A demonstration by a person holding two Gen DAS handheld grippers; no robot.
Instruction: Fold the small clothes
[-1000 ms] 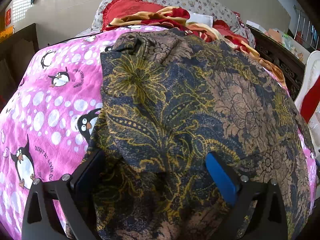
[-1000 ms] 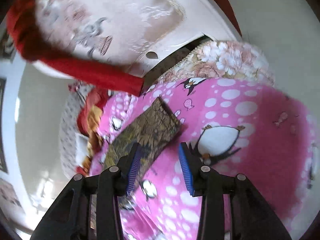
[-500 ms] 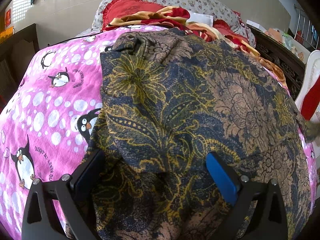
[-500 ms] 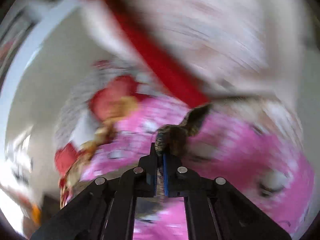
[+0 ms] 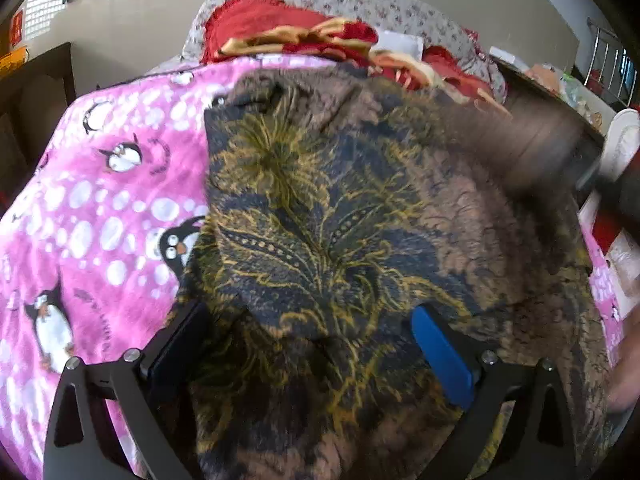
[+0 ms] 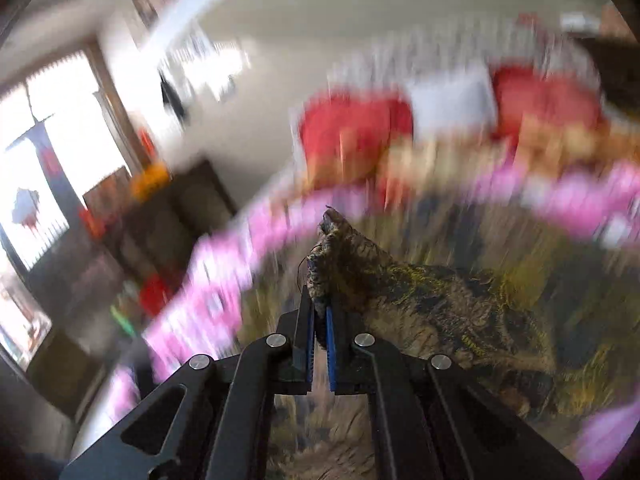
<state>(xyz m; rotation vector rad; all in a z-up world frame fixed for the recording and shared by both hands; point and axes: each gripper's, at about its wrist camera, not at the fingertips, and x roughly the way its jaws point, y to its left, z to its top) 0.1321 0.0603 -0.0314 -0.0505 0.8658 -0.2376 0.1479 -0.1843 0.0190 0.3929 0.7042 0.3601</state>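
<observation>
The batik garment (image 5: 320,240) is thin woven cloth, matt, with a slightly crinkly, rough-looking weave and a printed gold-and-navy pattern; a loose thread sticks out at its pinched corner in the right wrist view. The penguin blanket (image 5: 92,216) under it looks like soft fleece, fuzzy and matt, no sheen at all. The left gripper (image 5: 316,344) has matt black plastic-looking frames with small shiny metal screw heads, and the blue pads (image 5: 442,360) on the fingers look smooth and rubbery. Same build on the right gripper (image 6: 319,312), though its pads look ribbed. The red pillow (image 5: 256,24) at the back is cloth with a frayed, fuzzy edge.
</observation>
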